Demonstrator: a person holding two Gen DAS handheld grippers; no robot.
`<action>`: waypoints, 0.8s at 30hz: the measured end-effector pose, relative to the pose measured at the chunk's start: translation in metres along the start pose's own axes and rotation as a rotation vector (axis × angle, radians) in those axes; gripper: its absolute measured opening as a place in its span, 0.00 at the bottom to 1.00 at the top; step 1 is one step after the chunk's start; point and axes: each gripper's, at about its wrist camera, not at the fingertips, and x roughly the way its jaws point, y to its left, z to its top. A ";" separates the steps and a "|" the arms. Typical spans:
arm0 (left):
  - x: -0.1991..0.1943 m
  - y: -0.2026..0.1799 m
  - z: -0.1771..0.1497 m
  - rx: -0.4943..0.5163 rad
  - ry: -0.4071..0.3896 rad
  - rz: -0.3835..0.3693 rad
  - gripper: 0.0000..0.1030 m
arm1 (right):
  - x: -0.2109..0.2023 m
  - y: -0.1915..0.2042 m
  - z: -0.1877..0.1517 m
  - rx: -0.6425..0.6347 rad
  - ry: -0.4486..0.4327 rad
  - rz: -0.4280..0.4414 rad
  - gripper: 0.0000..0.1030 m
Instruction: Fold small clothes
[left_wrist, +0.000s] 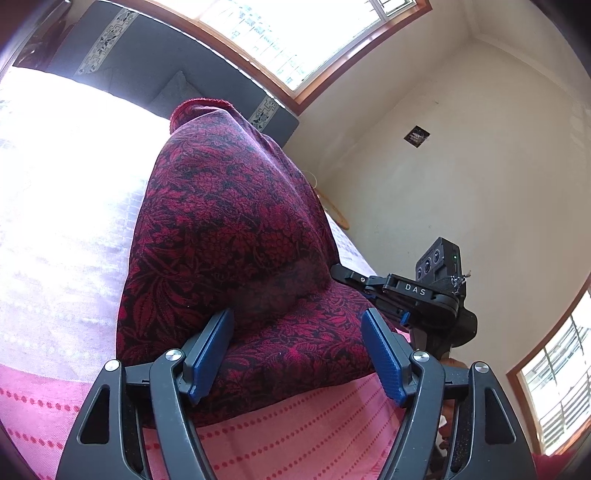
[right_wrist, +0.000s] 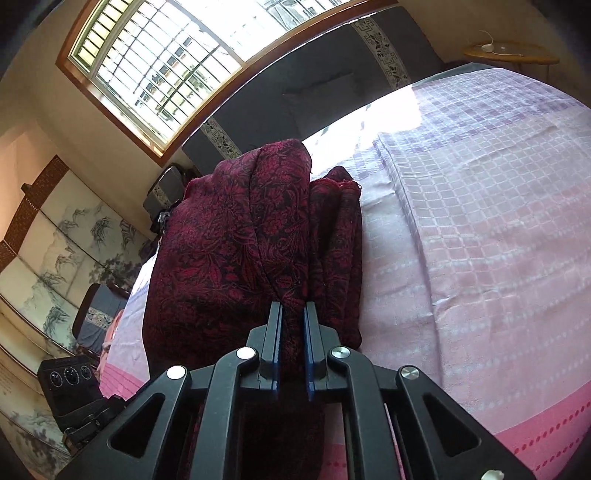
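Observation:
A dark red floral garment (left_wrist: 229, 229) lies bunched in a mound on the bed. My left gripper (left_wrist: 297, 332) stands open at the garment's near edge; cloth lies between its blue pads (left_wrist: 216, 339) without being pinched. In the right wrist view the same garment (right_wrist: 229, 236) rises in thick folds. My right gripper (right_wrist: 293, 325) is shut on a narrow fold of it, squeezed between the two pads. From the left wrist view, the right gripper (left_wrist: 351, 280) reaches into the garment's right side, its fingertips partly hidden by cloth.
The bed has a lilac checked cover (right_wrist: 461, 192) and a pink dotted cloth (left_wrist: 295, 443) near me. A dark headboard (right_wrist: 332, 81) stands under a barred window (right_wrist: 166, 62). A small wooden side table (right_wrist: 509, 55) is at the far right, a painted screen (right_wrist: 55, 251) on the left.

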 end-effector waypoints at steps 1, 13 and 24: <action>0.000 -0.001 0.001 -0.001 0.001 0.001 0.70 | -0.001 0.002 0.000 -0.007 -0.005 -0.003 0.12; 0.004 -0.003 0.000 0.002 0.004 0.006 0.71 | -0.012 0.016 -0.001 -0.041 -0.035 -0.074 0.39; -0.001 -0.010 -0.002 0.029 -0.030 0.023 0.72 | -0.019 0.037 0.009 -0.092 -0.056 -0.073 0.13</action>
